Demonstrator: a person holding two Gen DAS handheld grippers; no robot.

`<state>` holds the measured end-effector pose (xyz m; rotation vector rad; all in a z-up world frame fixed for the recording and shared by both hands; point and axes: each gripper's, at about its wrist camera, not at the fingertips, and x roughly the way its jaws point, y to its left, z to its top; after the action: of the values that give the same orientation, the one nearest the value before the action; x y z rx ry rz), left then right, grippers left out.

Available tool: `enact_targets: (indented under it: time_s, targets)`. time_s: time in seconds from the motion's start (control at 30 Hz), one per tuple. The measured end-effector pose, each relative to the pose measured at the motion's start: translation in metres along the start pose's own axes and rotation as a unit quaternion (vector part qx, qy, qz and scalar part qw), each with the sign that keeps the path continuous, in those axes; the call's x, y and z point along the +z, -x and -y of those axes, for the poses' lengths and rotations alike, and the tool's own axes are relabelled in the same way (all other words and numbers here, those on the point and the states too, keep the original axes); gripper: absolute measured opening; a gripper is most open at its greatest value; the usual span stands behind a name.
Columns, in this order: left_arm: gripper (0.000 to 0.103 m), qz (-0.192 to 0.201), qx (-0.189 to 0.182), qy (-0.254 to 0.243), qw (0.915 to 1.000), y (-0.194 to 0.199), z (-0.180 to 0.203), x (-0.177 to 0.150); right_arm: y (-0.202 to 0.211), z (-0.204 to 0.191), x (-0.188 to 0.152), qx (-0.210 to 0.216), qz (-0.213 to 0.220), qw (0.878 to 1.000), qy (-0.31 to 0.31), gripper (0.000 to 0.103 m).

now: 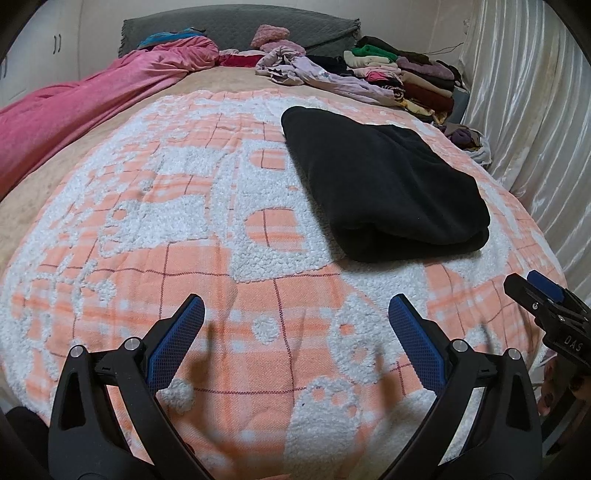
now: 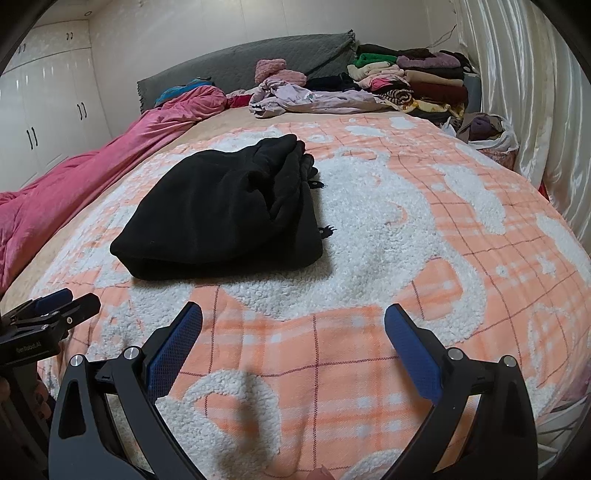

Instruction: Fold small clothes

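A black fleece garment (image 1: 384, 184) lies folded into a thick rectangle on the orange and white blanket (image 1: 221, 258). It also shows in the right wrist view (image 2: 229, 210), left of centre. My left gripper (image 1: 295, 310) is open and empty, hovering over the blanket short of the garment. My right gripper (image 2: 293, 317) is open and empty, also short of the garment and to its right. The right gripper's tip shows at the right edge of the left wrist view (image 1: 543, 291). The left gripper's tip shows at the left edge of the right wrist view (image 2: 59, 302).
A pink duvet (image 1: 92, 99) runs along the left side of the bed. A crumpled lilac garment (image 1: 317, 74) and a stack of folded clothes (image 1: 410, 74) lie at the head, by a grey headboard (image 1: 236, 26). A white curtain (image 1: 535, 110) hangs on the right.
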<state>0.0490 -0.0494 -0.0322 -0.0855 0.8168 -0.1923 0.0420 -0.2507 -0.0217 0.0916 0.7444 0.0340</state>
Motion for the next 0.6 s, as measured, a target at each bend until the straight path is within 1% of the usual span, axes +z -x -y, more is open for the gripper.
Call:
enact_targets:
  time_s: [0.6]
  targets:
    - [0.093,0.001,0.003,-0.005,1.0,0.0034,0.001,0.001,0.0028,-0.0017,0.0005,0.0,-0.003,1.0,0.002,0.099]
